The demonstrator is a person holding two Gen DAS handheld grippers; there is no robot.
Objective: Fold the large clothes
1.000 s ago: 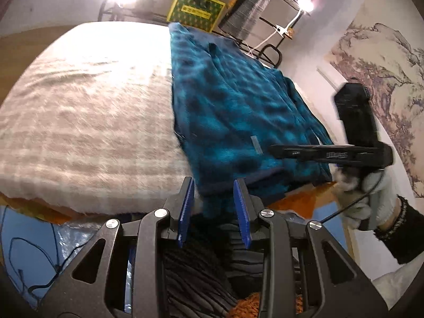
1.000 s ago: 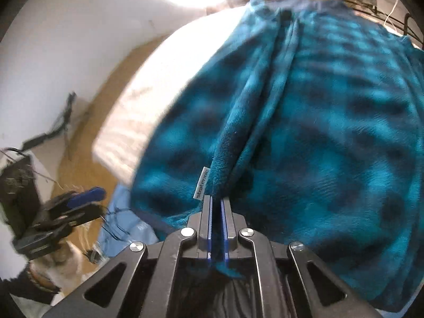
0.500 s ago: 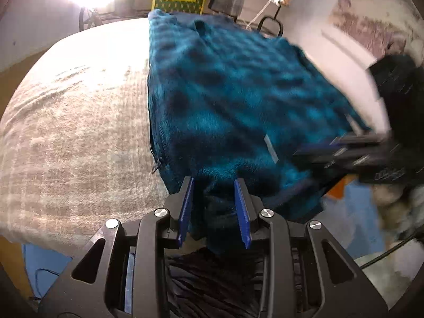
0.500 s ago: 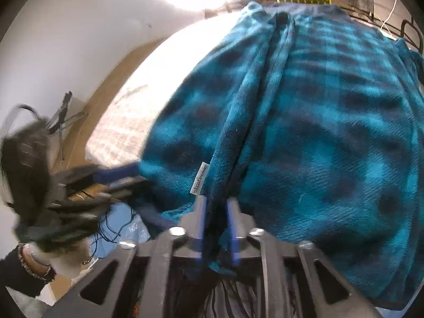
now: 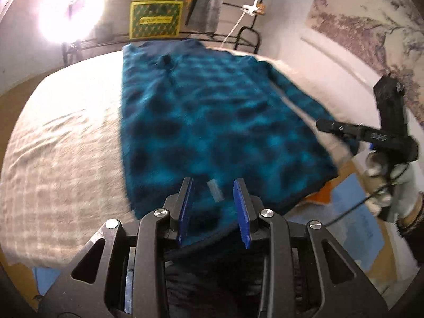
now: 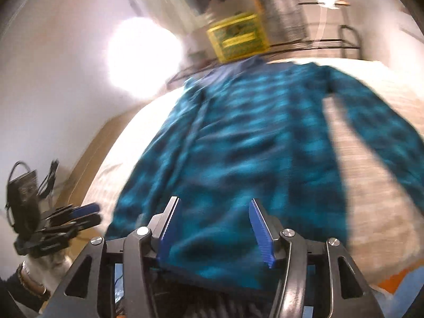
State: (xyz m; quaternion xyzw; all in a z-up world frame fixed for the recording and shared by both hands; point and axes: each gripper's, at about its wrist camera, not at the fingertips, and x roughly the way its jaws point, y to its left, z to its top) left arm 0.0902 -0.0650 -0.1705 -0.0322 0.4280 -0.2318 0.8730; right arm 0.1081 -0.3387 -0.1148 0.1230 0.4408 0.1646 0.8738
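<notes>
Lying flat on the pale checked bedspread (image 5: 61, 153), the teal plaid fleece garment (image 5: 212, 122) stretches away from the near edge of the bed. Both grippers have just let go. A second ago the right gripper (image 6: 216, 229) was clamped on a fold of fleece; now its blue pads stand wide apart above the hem. The left gripper (image 5: 213, 209) is likewise spread, holding nothing. One sleeve lies out to the garment's right, so that fold looks finished and the next seems due.
</notes>
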